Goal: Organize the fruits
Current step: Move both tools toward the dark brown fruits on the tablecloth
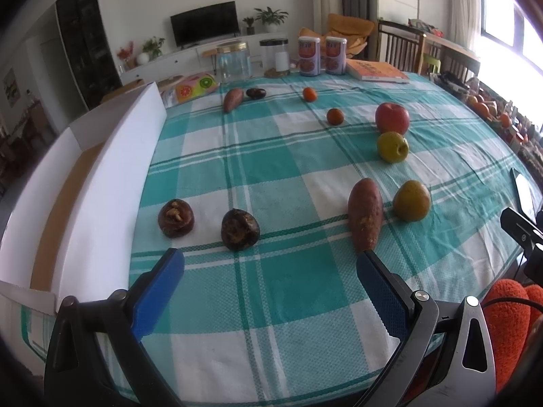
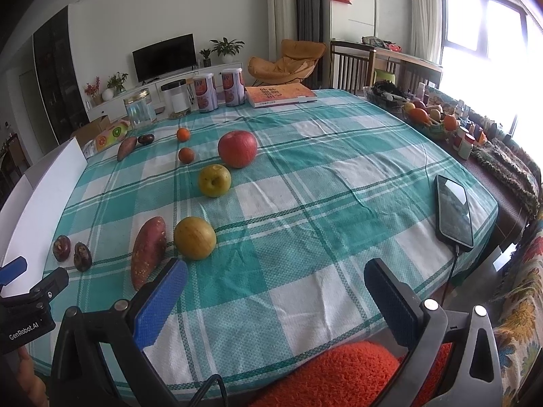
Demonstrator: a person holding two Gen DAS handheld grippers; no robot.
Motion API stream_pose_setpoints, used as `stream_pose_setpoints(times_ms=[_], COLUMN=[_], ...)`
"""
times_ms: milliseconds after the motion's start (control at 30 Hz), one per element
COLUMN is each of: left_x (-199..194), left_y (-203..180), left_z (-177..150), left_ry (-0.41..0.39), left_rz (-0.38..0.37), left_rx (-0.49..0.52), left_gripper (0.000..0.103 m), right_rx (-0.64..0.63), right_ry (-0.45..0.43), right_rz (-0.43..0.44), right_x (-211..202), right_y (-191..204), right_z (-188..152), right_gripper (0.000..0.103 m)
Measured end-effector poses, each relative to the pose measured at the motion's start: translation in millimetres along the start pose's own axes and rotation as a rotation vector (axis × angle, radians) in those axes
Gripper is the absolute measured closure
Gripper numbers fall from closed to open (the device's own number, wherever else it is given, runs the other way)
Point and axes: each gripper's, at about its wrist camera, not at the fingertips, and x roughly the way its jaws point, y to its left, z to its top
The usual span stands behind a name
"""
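— Where are my tongs?

— I have both pairs spread wide with nothing between the pads. The left tongs hang above the near edge of the checked cloth; the right tongs hang off to their right.

— Which fruit is closest?

— The near sweet potato. It lies just ahead of my left tongs' right finger, its long axis running away from me, so I judge the pads would close across its width. Two dark round fruits sit ahead of the left finger. A yellow pear lies just ahead-left of my right tongs.

— And the box?

— The white box lies far left of the left tongs (so I judge that hand nearer). Its inside is mostly hidden behind the wall, and I cannot name the dark fruits.
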Motion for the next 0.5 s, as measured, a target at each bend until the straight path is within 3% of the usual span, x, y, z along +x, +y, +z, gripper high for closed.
stream_pose_setpoints(times_ms=[500], left_x=[3.3], left_y=[-1.0], left_z=[-1.4], left_ry=[0.016], left_rz=[0.006], left_rx=[0.005], left_gripper=[0.001], right_rx=[0.002], right_ry=[-0.001], right_rz=[0.003], right_x=[1.4], right_y=[-1.5], right_z=[-1.5], right_gripper=[0.0])
